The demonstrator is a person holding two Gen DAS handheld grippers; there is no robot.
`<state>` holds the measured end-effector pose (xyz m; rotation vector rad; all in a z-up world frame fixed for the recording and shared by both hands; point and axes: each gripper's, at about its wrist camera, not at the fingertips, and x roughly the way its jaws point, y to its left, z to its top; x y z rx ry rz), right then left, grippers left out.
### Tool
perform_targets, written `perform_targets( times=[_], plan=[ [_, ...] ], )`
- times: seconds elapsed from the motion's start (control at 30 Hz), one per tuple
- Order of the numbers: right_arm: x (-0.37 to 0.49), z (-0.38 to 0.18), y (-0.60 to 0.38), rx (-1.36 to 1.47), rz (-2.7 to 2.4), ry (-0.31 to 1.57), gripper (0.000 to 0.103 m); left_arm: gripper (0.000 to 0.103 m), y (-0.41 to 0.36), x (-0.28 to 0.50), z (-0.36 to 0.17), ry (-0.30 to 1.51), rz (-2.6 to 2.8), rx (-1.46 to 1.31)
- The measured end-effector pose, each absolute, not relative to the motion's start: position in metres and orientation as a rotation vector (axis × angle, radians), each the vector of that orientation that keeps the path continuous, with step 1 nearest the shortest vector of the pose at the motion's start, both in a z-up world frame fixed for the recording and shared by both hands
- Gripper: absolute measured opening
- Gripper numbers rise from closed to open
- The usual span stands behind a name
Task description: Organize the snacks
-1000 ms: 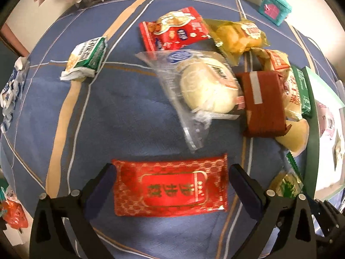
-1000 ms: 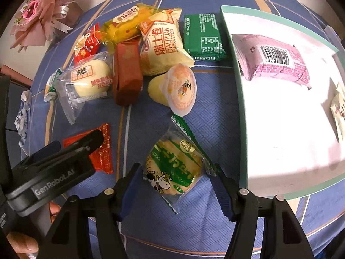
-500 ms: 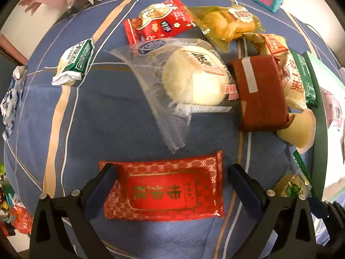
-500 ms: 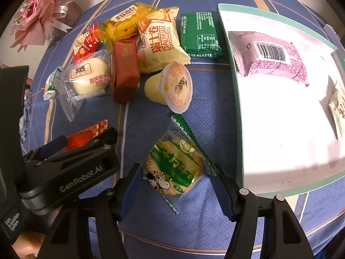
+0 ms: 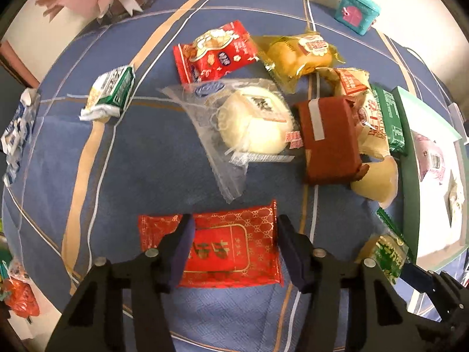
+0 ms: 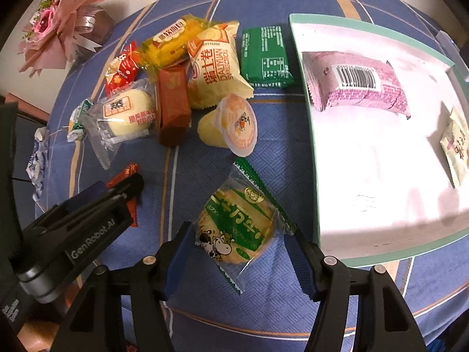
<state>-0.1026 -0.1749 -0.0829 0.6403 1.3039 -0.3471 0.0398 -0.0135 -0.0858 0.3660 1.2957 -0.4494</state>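
Left gripper (image 5: 234, 246) down over the red packet (image 5: 228, 246) on the blue cloth (image 5: 132, 176), jaws narrowed to its sides, left finger overlapping the wrapper; full clamp impossible to confirm. Right gripper (image 6: 243, 252) spread apart, straddling the green cow-print packet (image 6: 237, 220), just beside the white tray (image 6: 319, 231).

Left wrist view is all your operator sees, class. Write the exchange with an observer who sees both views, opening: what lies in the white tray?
Observer: A pink packet, barcode up, lies in the tray; a pale packet sits at its right edge.
Operator: Is the right gripper gripping anything?
Observer: No. The right gripper is open, fingers either side of the green cow packet.
Operator: What is the yellow thing by the brown block?
Observer: A jelly cup on its side, with an orange-printed lid.
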Motion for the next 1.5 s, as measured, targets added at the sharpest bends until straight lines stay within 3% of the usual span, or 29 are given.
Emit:
perform_targets(
  times=[0.43, 0.6, 0.67, 1.0, 1.5],
  plan=[
    [-0.101, -0.079, -0.174, 0.634, -0.354, 1.297, 0.066, 0.059, 0.019, 0.036, -0.072, 1.283, -0.508, 0.403],
    [-0.103, -0.079, -0.176, 0.635, -0.354, 1.296, 0.066, 0.070, 0.048, 0.043, -0.068, 1.278, -0.470, 0.356],
    [-0.104, -0.079, -0.176, 0.641, -0.352, 1.295, 0.066, 0.083, 0.053, 0.046, -0.062, 1.249, -0.461, 0.358],
    [-0.106, -0.078, -0.183, 0.657, -0.363, 1.290, 0.066, 0.084, 0.039, 0.090, -0.058, 1.143, -0.374, 0.523],
    [-0.106, -0.074, -0.180, 0.634, -0.367, 1.293, 0.065, 0.085, 0.105, 0.109, -0.087, 1.386, -0.337, 0.352]
  ],
)
